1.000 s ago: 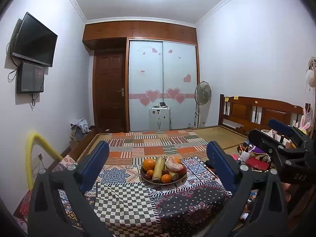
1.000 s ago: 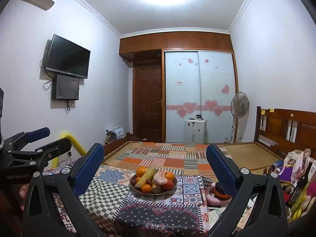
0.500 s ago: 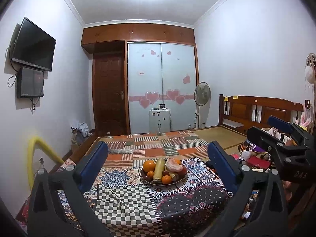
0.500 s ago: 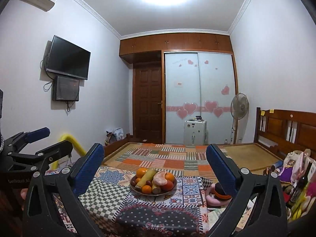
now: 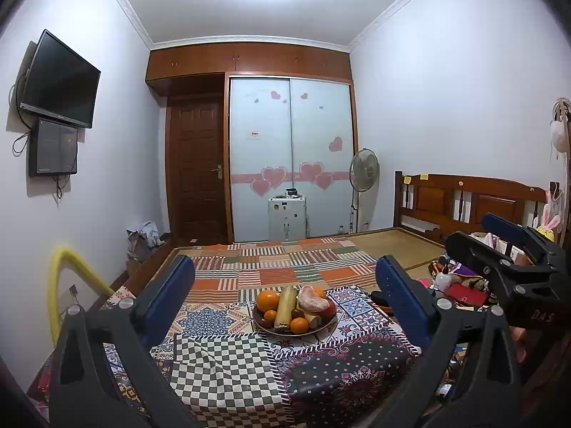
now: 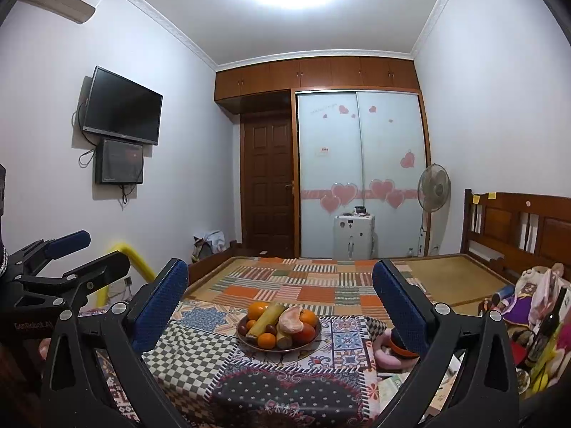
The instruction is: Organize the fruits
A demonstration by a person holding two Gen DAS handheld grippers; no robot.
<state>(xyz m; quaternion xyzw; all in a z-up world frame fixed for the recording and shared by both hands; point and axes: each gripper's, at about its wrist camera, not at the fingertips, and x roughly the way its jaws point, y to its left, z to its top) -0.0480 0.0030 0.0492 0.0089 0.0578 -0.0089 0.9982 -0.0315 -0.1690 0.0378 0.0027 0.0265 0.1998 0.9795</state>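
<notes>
Two fisheye views are recorded, each looking forward along its own gripper's spread fingers and held roughly level above the near edge of a patchwork-covered table (image 5: 228, 363). The left wrist view is aimed down the room at the sliding wardrobe (image 5: 291, 157); the fruit bowl (image 5: 295, 312) is framed near centre, well ahead of the fingers. The right wrist view is set just to the right, and the same bowl (image 6: 279, 328) is centred there. Bowl, table, wardrobe, wall TV (image 6: 121, 105) and bed headboard (image 5: 467, 199) are shared. Each gripper is caught at the other view's edge: the right gripper (image 5: 506, 249) and the left gripper (image 6: 67, 260).
</notes>
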